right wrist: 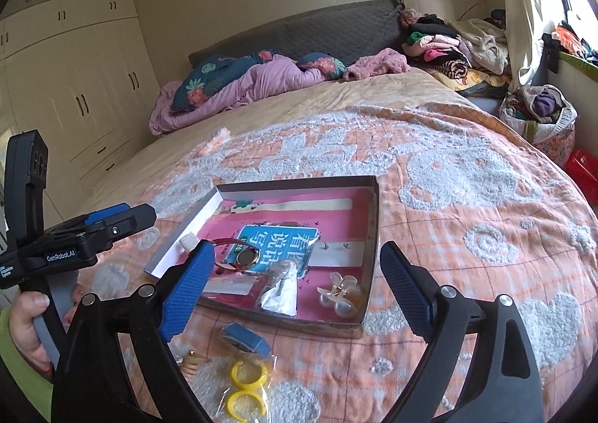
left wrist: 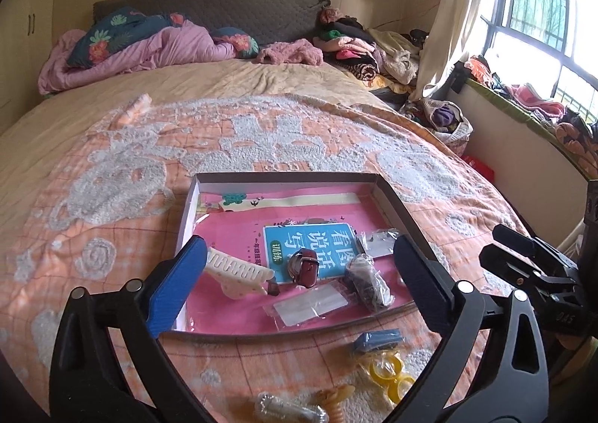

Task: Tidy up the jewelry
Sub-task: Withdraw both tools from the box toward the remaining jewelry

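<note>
Hovering, I kept left gripper (left wrist: 299, 273) and right gripper (right wrist: 295, 296) spread, empty, above tray (right wrist: 370, 228); yellow rings (right wrist: 246, 382) lay outside on bedspread; next grasp: descend straight, pinch bag edge.

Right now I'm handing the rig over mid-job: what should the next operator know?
Left gripper: open, holding nothing.
Right gripper: open, holding nothing.
Both hover over the near edge of the tray on the bed.
In the tray: white comb clip, red-strapped watch, bagged dark item, flat clear packet, pearl claw clip.
Not yet in, on the blanket in front of the tray: blue box, yellow rings in a bag, clear clip, amber clip.
</note>
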Action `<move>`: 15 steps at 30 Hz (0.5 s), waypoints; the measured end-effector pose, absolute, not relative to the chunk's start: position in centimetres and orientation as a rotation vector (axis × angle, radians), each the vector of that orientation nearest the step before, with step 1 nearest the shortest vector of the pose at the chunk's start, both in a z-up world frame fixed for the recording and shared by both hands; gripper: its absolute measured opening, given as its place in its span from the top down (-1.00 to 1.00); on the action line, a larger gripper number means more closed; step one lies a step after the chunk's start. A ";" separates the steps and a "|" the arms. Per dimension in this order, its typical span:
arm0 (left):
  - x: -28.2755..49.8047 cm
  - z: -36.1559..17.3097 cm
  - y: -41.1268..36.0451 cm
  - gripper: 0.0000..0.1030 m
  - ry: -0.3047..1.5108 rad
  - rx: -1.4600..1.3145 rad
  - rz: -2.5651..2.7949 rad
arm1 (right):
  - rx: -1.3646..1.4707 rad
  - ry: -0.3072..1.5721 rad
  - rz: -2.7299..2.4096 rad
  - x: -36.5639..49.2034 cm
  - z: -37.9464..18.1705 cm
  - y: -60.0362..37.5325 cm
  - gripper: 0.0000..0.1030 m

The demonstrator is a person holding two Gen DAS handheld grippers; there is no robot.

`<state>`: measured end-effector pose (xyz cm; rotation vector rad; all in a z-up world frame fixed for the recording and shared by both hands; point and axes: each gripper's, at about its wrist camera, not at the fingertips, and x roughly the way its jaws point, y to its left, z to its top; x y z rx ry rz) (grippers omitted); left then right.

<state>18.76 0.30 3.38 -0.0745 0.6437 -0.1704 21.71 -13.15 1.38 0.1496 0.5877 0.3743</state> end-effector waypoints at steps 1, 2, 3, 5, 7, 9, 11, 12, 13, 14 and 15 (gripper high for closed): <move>18.6 3.4 0.3 -0.81 0.642 -0.071 -0.168 | 0.151 0.586 0.373 21.5 1.5 -13.2 -0.75; 18.4 3.5 0.3 -0.81 0.639 -0.068 -0.166 | 0.151 0.586 0.372 21.3 1.5 -13.3 -0.75; 18.2 3.6 0.3 -0.81 0.637 -0.068 -0.165 | 0.153 0.585 0.372 21.0 1.6 -13.3 -0.75; 17.8 3.7 0.4 -0.81 0.636 -0.073 -0.166 | 0.156 0.583 0.372 20.7 1.7 -13.4 -0.75; 17.4 3.8 0.5 -0.81 0.636 -0.075 -0.167 | 0.154 0.582 0.375 20.1 1.9 -13.3 -0.75; 17.3 3.8 0.5 -0.81 0.635 -0.074 -0.165 | 0.150 0.584 0.379 19.7 2.0 -13.3 -0.76; 16.8 3.8 0.5 -0.81 0.637 -0.080 -0.167 | 0.147 0.583 0.383 19.3 2.1 -13.2 -0.76; 16.5 3.8 0.5 -0.81 0.638 -0.080 -0.169 | 0.145 0.583 0.385 19.1 2.1 -13.2 -0.76; 16.2 3.8 0.5 -0.81 0.637 -0.079 -0.168 | 0.142 0.584 0.389 18.9 2.2 -13.2 -0.76; 16.0 3.9 0.5 -0.81 0.636 -0.077 -0.166 | 0.140 0.585 0.391 18.8 2.2 -13.2 -0.76; 15.7 3.8 0.5 -0.81 0.635 -0.078 -0.165 | 0.138 0.584 0.392 18.6 2.3 -13.2 -0.76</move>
